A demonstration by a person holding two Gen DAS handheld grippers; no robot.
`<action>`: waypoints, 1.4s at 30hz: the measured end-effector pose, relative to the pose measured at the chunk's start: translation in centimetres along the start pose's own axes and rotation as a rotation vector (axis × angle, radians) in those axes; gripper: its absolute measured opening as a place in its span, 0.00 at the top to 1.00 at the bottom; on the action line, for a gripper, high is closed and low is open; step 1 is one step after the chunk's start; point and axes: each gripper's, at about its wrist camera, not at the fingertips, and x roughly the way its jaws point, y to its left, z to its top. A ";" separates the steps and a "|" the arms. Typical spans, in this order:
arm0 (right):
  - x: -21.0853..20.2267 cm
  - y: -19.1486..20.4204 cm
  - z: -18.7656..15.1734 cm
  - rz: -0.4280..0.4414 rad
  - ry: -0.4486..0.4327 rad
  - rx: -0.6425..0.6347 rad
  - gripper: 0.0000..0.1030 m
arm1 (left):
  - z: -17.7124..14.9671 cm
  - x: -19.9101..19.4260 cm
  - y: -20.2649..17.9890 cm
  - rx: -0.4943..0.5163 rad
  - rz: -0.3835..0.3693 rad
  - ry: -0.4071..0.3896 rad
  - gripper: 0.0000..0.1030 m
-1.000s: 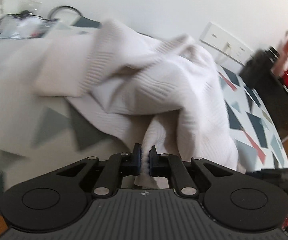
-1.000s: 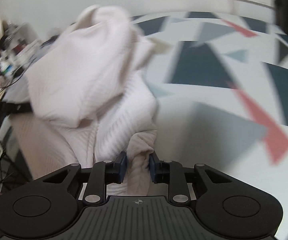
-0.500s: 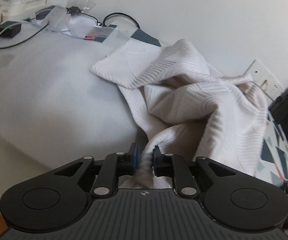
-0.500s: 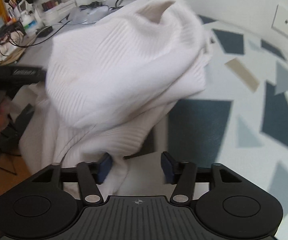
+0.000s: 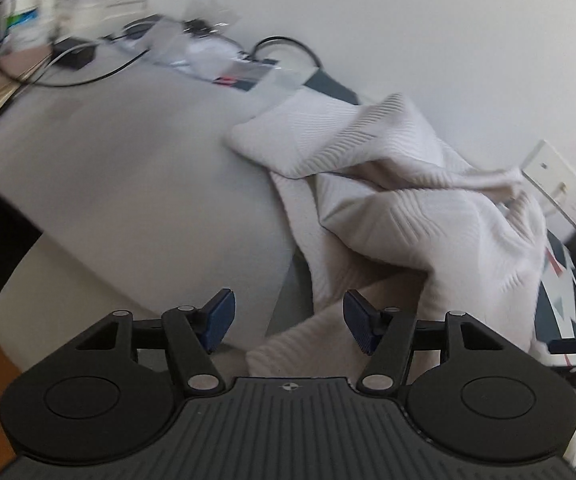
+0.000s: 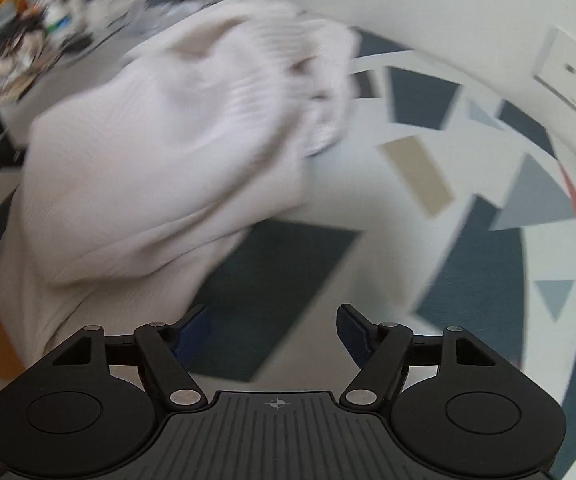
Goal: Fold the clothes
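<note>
Lying crumpled, white sweater [image 5: 420, 216] overhangs table edge [image 5: 27, 276]; both grippers spread.

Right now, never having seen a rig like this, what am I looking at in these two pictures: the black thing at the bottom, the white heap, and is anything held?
There is no robot. A person holds a two-finger gripper in each hand, and each carries a fisheye camera looking forward along its fingers, so the black body and blue-padded fingers fill the bottom of each picture.

One picture is from the left gripper, the other from the right gripper. Both are open and hold nothing.

The white heap is a ribbed knit garment, lying crumpled, not yet folded, on a table. Part of the table is plain grey; part carries a cloth printed with geometric shapes. A strip of the garment lies under the left gripper's open fingers. Cables and clutter sit blurred at the far end.
</note>
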 end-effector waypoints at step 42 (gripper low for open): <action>4.4 -14.7 1.2 -0.118 -0.310 0.274 0.92 | 0.1 5.8 -14.4 0.136 0.039 0.066 0.94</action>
